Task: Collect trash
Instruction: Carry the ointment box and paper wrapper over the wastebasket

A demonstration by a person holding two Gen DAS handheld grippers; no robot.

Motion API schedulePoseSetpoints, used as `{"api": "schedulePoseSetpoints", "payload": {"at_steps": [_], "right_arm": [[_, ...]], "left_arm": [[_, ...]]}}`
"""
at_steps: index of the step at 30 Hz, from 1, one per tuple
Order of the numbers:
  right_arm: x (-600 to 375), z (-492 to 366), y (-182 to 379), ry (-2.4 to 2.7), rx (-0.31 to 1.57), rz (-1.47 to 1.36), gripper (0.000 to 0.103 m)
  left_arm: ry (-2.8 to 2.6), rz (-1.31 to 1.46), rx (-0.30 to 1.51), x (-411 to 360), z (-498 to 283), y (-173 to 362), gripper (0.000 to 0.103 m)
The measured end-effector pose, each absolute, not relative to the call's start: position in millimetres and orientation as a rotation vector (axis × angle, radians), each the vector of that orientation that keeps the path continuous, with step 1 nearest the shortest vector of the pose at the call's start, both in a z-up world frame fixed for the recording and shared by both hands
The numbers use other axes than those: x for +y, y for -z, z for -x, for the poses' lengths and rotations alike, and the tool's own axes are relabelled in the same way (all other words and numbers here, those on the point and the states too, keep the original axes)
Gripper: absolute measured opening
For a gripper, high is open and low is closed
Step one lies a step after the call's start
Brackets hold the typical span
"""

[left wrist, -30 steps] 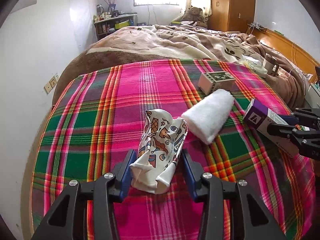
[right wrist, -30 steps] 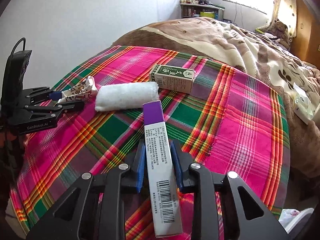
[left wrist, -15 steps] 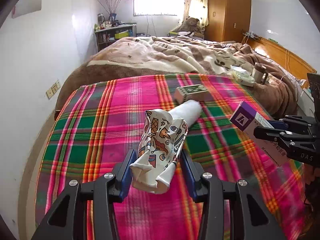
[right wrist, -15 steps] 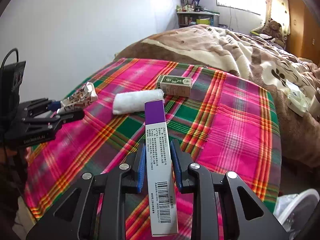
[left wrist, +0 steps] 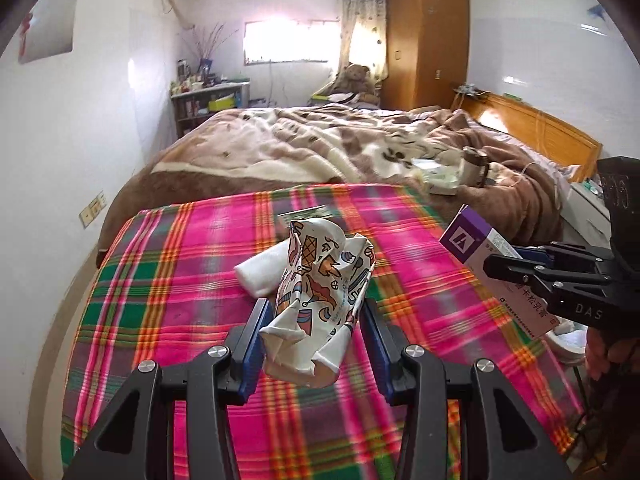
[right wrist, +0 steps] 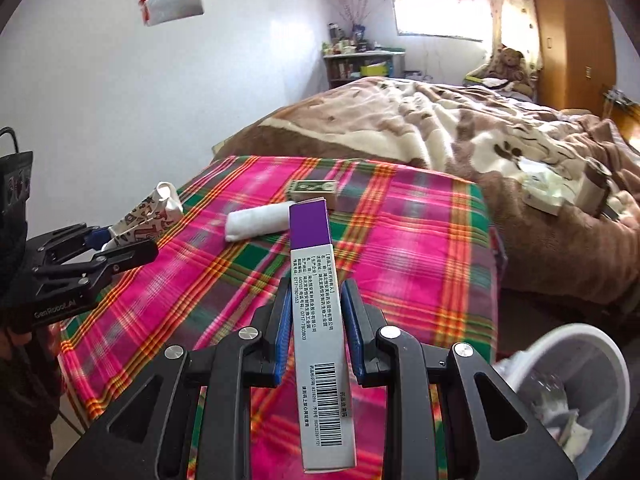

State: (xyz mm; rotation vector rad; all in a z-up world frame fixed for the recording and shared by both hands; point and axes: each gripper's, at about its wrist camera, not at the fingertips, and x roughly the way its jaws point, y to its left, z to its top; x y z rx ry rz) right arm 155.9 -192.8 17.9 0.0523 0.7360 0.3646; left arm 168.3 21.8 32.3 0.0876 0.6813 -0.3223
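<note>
A: What does the left gripper have?

B: Its blue pads are closed onto a crumpled paper cup, white with cartoon prints, held up above the plaid blanket. The cup's squashed base sits between the jaws and its mouth points away from the camera.

A: And the right gripper?

B: It is clamped on a long purple-and-white carton, barcode end toward the camera, purple end pointing out over the bed. In the left view the same carton sticks up at a slant from the right gripper's black fingers.

A: What lies on the blanket?

B: A rolled white cloth and, just beyond it, a small green-and-white box. From the left view the cloth is partly hidden behind the cup.

A: Anything near the right gripper?

B: A white bin stands low at the right, beside the bed, with crumpled scraps inside it. Farther up the bed, on the brown-and-cream blanket, lie a mug and some packets. A teddy bear sits by the window.
</note>
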Motion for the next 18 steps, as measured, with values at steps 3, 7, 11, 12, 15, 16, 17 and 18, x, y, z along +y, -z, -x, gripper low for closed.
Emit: {"api": "schedulePoseSetpoints", "payload": {"at_steps": [3, 7, 11, 12, 15, 16, 17, 18], "right_arm": [[-205.1, -146.0, -20.8, -0.338, 0.732, -0.07, 0.025], [-224.8, -133.1, -23.9, -0.297, 0.72, -0.086, 0.025], [-245.2, -119.7, -25.6, -0.246, 0.706, -0.111, 0.025], [-249.8, -115.9, -26.5, -0.236, 0.7, -0.117, 0.025], [-263.9, -104.9, -29.3, -0.202, 0.684, -0.136, 0.025], [-269.8, -100.9, -30.4, -0.189, 0.678, -0.143, 0.025], [-273.9, -97.5, -31.2, -0.178, 0.673, -0.146, 0.025], [-278.6, -93.8, -32.2, -0.164, 0.667, -0.148, 0.025]], "left_arm": [[0.347, -0.093, 0.668, 7.7, -160.1, -36.3, 0.045], [0.383, -0.103, 0.655, -11.8, -150.8, -40.7, 0.045], [0.423, -0.121, 0.643, -32.2, -143.8, -44.1, 0.046], [0.432, -0.131, 0.635, -39.6, -140.6, -45.2, 0.046], [0.477, -0.14, 0.629, -59.2, -132.5, -46.9, 0.046], [0.49, -0.144, 0.629, -65.6, -131.3, -46.5, 0.046], [0.502, -0.15, 0.627, -72.9, -129.4, -46.5, 0.046], [0.511, -0.155, 0.625, -79.0, -127.4, -46.6, 0.046]]}}
